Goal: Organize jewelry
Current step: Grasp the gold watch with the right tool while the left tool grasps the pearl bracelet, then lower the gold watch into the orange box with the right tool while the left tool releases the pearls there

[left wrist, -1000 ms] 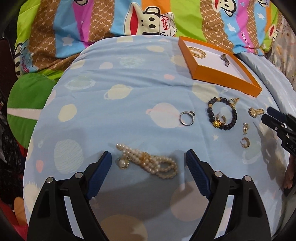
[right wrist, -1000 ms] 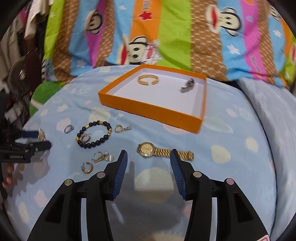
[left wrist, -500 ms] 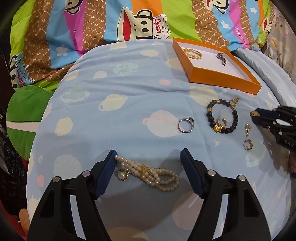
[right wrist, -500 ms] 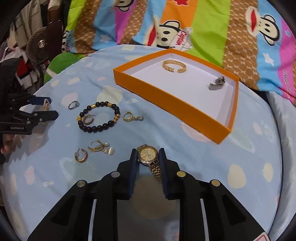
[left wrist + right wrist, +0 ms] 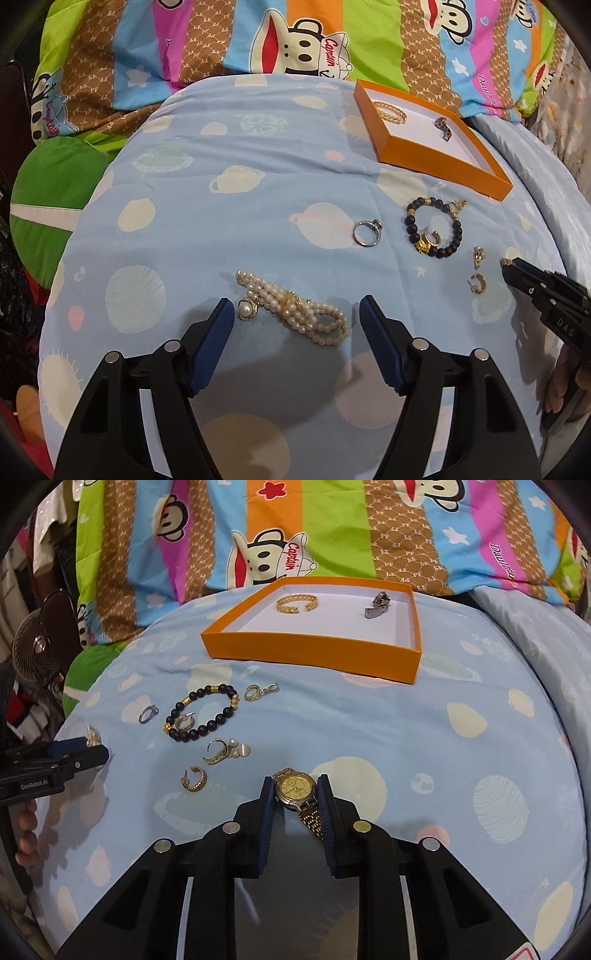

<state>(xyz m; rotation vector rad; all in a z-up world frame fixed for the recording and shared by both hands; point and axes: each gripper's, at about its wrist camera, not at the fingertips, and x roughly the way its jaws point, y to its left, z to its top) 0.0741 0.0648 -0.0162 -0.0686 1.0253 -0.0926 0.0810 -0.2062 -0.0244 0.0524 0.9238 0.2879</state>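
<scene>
Now R gripper (image 5: 295,794) clamps 1 watch (image 5: 294,789); L gripper (image 5: 297,317) wide; tray (image 5: 314,650) holds 2 pcs, maybe rings.

Bright stripes, pale blue and gold

The bedsheet (image 5: 369,738) is light blue with cream planets and small stars; behind it the quilt (image 5: 332,528) runs in stripes of green, orange, pink, blue and patterned brown, with cartoon monkey faces. The box (image 5: 314,651) is orange outside, white inside, holding a gold bracelet (image 5: 296,603) and a silver clasp (image 5: 376,605). The watch (image 5: 295,790) is gold with a pale dial — its band gold and silver. The beaded bracelet (image 5: 434,230) is black with gold accents, the pearl strand (image 5: 295,310) cream with gold, the ring (image 5: 365,233) silver. Gripper pads (image 5: 210,339) are dark blue on black.
</scene>
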